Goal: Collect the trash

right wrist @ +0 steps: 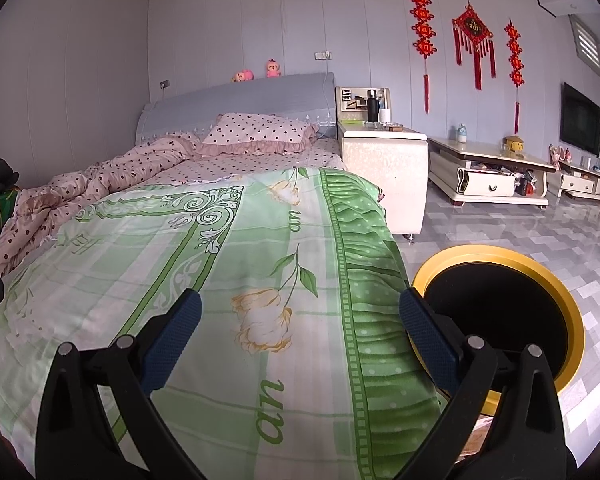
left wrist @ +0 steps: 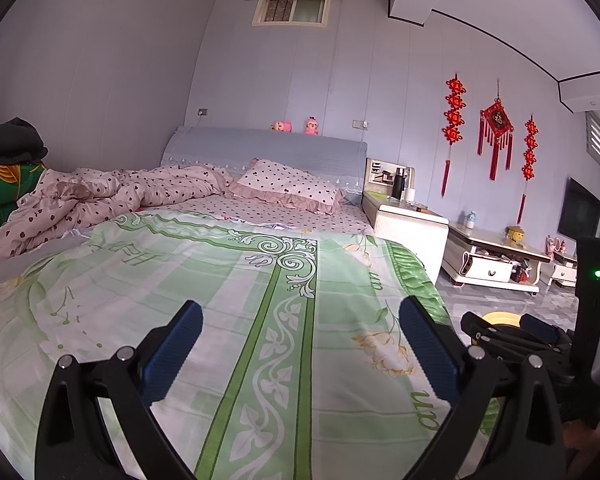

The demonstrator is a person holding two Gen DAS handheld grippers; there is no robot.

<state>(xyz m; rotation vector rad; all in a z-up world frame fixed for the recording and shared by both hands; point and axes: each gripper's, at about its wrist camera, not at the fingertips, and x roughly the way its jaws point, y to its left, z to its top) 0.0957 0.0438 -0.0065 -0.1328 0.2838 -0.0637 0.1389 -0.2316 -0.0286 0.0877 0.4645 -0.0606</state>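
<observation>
My left gripper is open over the green flowered sheet near the foot of the bed, with nothing between its blue pads. Also open and holding nothing, my right gripper hangs above the sheet's right edge. A round bin with a yellow rim and a black inside stands on the floor just right of the bed, partly behind the right finger. The bin's yellow rim peeks out behind the right gripper's black linkage. I see no loose trash on the sheet.
A crumpled pink dotted quilt and a pillow lie at the head of the bed. A white bedside cabinet and a low TV stand line the right wall. Shiny grey floor tiles stretch out to the right.
</observation>
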